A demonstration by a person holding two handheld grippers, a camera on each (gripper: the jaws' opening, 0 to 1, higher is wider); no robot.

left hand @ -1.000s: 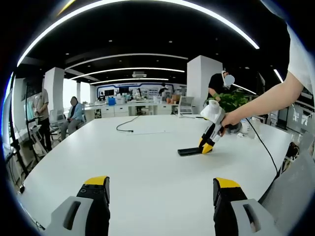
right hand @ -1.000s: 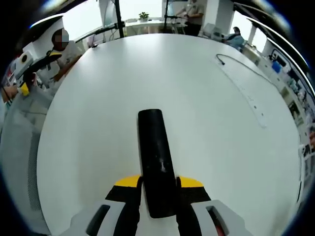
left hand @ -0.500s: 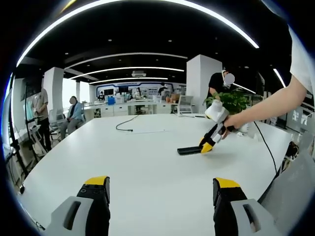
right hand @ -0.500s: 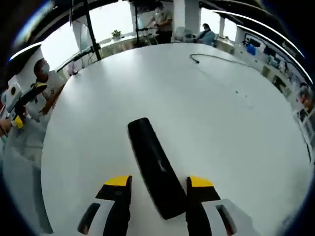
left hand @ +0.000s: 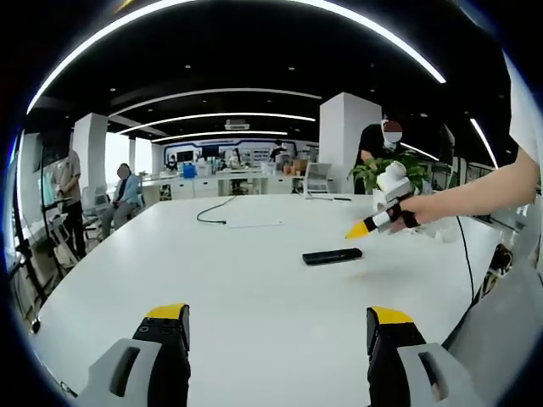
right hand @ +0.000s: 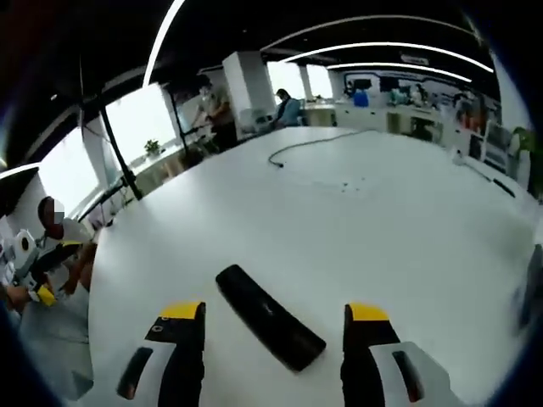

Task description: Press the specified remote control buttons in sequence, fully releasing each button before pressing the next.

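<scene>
The black remote control (right hand: 270, 317) lies flat on the white table (left hand: 254, 280), and the right gripper (right hand: 276, 318) hangs over it with its jaws wide apart, holding nothing and touching nothing. The left gripper (left hand: 280, 326) waits well back, its jaws just as wide and empty. From where I stand, the next press wants one jaw tip coming straight down on the chosen button, gently, so the remote doesn't skid, then lifting fully clear.
</scene>
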